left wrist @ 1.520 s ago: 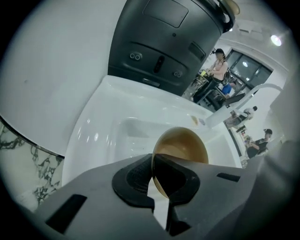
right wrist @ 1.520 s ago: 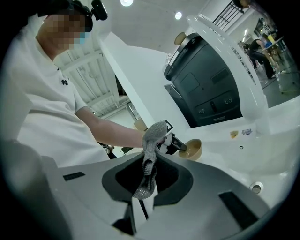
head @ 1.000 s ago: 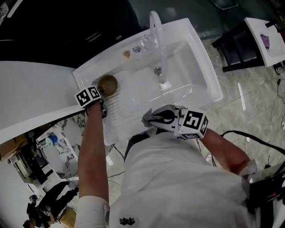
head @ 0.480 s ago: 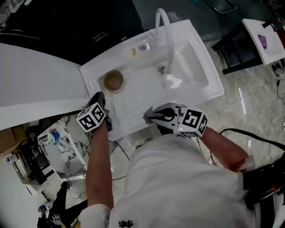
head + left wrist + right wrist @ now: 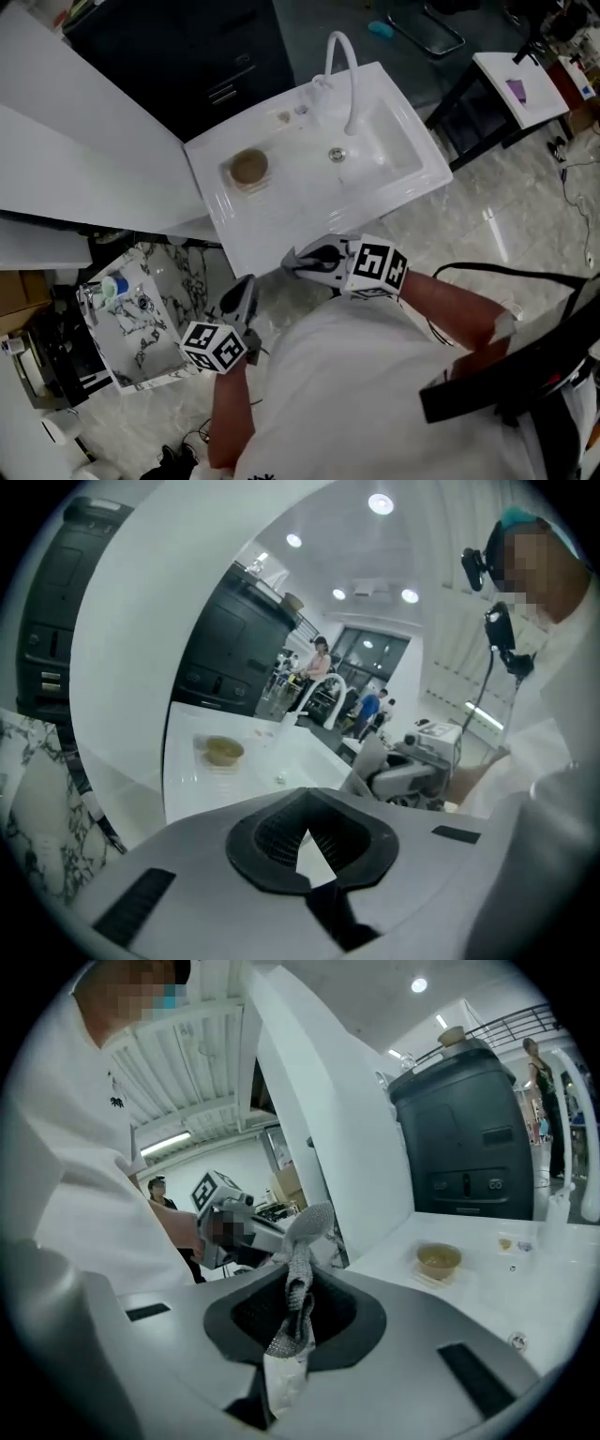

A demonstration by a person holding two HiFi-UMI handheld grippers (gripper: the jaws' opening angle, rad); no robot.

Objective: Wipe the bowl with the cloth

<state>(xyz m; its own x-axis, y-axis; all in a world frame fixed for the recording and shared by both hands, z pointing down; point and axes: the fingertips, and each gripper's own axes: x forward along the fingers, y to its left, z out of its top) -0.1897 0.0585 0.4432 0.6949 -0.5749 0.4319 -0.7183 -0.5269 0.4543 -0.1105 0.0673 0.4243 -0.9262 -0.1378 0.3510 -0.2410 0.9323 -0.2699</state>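
- A small olive-brown round bowl [image 5: 248, 167] stands upright on the ribbed drainboard of a white moulded sink unit [image 5: 412, 187]. It is left of the basin and the curved white tap [image 5: 352, 70], and nothing touches it.
- A grey knitted cloth [image 5: 298, 1283] is pinched between the jaws of the right gripper [image 5: 295, 262], with its loose end standing up past the pads. This gripper is just beside the sink's near edge, well apart from the bowl.
- The left gripper [image 5: 244, 291] is held low beside the person's white shirt, off the sink and farther from the bowl. Its jaws have just been closing and now meet with nothing between them.
- A black cabinet [image 5: 216, 56] stands behind the sink and a white curved counter panel [image 5: 75, 159] runs to its left. A marble-patterned white box [image 5: 141, 328] sits on the pale floor [image 5: 506, 234] below.
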